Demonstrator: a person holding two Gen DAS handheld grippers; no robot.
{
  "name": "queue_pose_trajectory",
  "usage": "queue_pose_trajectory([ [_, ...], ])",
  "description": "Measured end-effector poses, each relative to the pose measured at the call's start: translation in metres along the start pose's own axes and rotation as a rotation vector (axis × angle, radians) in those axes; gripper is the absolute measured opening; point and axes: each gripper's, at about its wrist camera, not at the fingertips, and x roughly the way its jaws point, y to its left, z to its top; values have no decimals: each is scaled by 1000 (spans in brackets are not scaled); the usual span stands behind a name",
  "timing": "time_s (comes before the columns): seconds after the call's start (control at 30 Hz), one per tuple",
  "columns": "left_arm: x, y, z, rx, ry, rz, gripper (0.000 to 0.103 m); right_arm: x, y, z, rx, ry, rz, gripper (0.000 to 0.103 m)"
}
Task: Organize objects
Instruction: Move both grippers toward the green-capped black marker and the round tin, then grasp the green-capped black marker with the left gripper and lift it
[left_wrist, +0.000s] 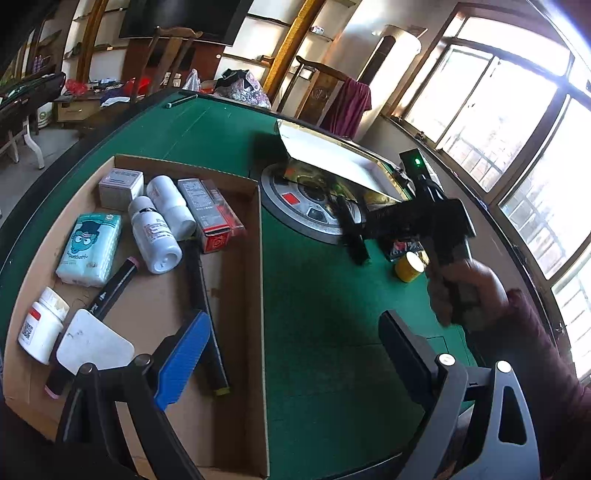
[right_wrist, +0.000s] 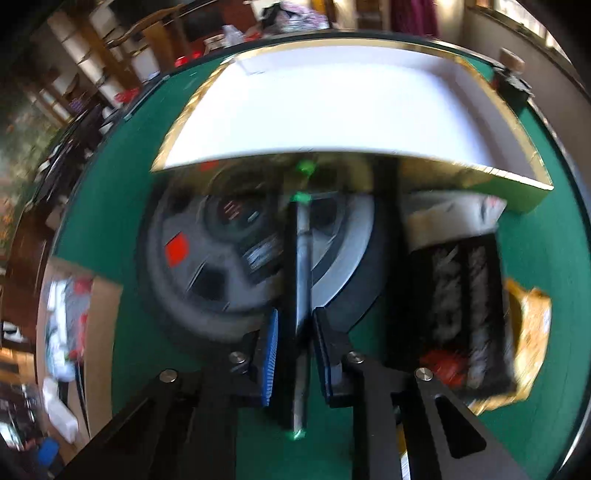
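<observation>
A slim black marker pen with a grey barrel (right_wrist: 301, 280) sits clamped between the blue-padded fingers of the right hand-held gripper (right_wrist: 295, 354), pointing forward over the green felt worktop (right_wrist: 122, 206). The picture from that side is smeared, so finer detail on the pen is lost. Seen from the other side, the right hand-held gripper (left_wrist: 354, 236) hangs above the worktop (left_wrist: 317, 295) near a round grey dial set into its middle (left_wrist: 306, 206), with the person's right hand (left_wrist: 465, 291) wrapped around the handle.

Just beyond the dial stands a white box with gold edges (right_wrist: 351, 107), open side up. A small yellow round tin (left_wrist: 408, 266) rests on the felt beside the right hand.

To the left lies a shallow brown cardboard tray (left_wrist: 236, 288). In it are two white plastic bottles (left_wrist: 157, 236), a red and grey carton (left_wrist: 210, 218), a pale green tissue pack (left_wrist: 90, 251), a small grey box (left_wrist: 120, 186), a white pill jar (left_wrist: 42, 328) and two black markers (left_wrist: 110, 288).

The left hand-held gripper (left_wrist: 291, 354) hovers over the tray's right wall, its fingers spread wide apart around nothing.
</observation>
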Motion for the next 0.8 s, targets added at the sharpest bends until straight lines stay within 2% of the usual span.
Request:
queue_pose_trajectory([
  [0.2, 8, -16, -2, 38, 20, -4, 92, -11, 7, -45, -64, 46, 126, 21],
  [0.27, 13, -22, 0, 47, 30, 0, 92, -21, -1, -58, -55, 30, 176, 26],
  [0.3, 16, -25, 1, 51, 34, 2, 92, -29, -7, -62, -48, 4, 183, 36],
  [0.37, 25, -35, 8, 71, 35, 15, 92, -52, -21, -64, -32, -101, 142, 48],
  [0.43, 36, -46, 15, 98, 21, 43, 92, -87, -35, -67, -23, -273, 55, 56],
  [0.47, 41, -51, 18, 108, 15, 58, 92, -100, -37, -71, -15, -329, 28, 68],
  [0.5, 51, -57, 25, 120, 10, 73, 92, -117, -45, -73, 6, -421, -15, 86],
  [0.57, 73, -65, 36, 128, 16, 90, 92, -134, -64, -70, 48, -533, -37, 103],
  [0.63, 102, -69, 50, 129, 39, 132, 92, -137, -77, -64, 93, -559, -40, 103],
  [0.77, 147, -73, 67, 185, 66, 268, 90, -125, -105, -57, 190, -568, 48, 103],
  [0.8, 156, -74, 69, 201, 68, 296, 87, -119, -115, -58, 211, -565, 74, 103],
])
